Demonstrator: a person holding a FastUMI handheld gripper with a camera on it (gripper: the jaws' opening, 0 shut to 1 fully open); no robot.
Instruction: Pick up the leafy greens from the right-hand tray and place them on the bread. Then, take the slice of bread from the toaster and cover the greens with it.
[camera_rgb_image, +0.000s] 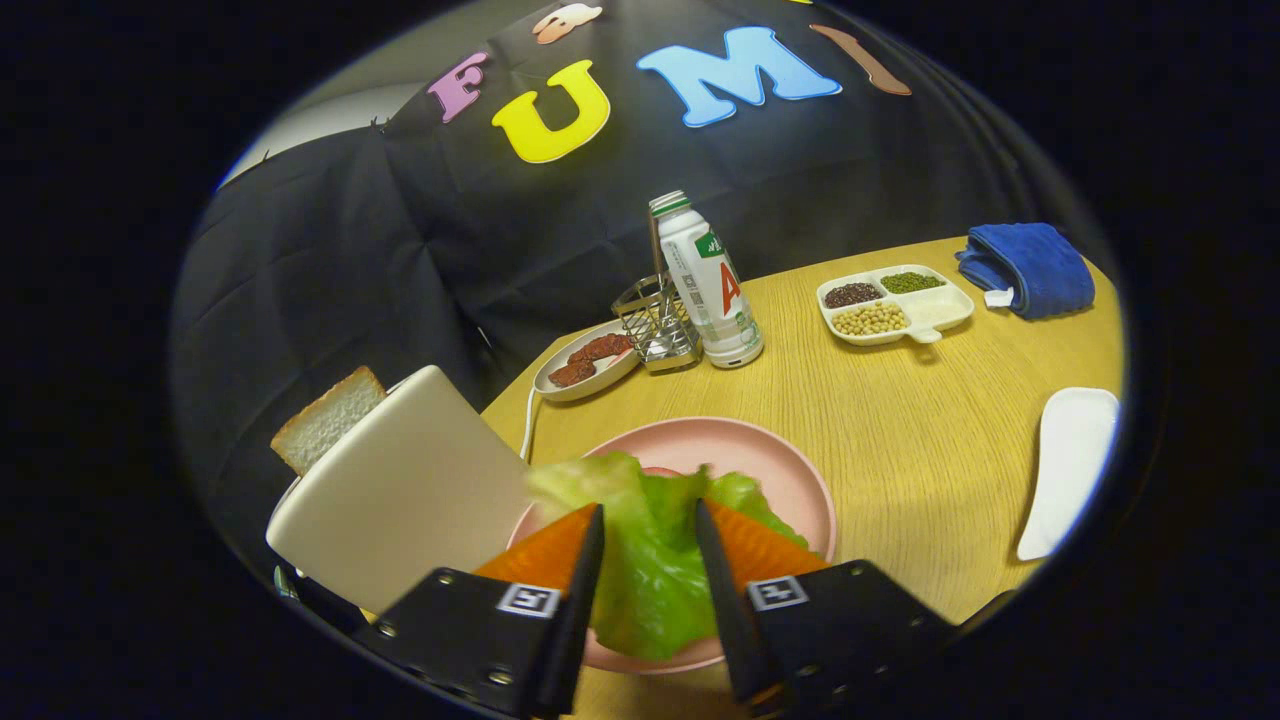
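Claw: the claw (650, 545) has its fingers apart, with the leafy greens (650, 560) lying in the gap; whether both fingers press on the leaf I cannot tell.
Greens: a pale green leaf over the near part of the pink plate (800, 480), spreading just beyond the fingertips. Any bread under it is hidden by the leaf.
Why so: judging by the task, the leaf sits here because the plate is its target; the scene fits either lowering it or letting go.
Toaster: a cream toaster (410, 490) stands left of the plate, a slice of bread (325, 415) sticking up from its far side, ready to lift out.
Right tray: a white tray (1070, 465) lies at the right on the bench (900, 420).
Other containers: a far oval dish (590, 370) holds dark red slices; a divided tray (895, 305) holds dark grains, green beans and pale beans.
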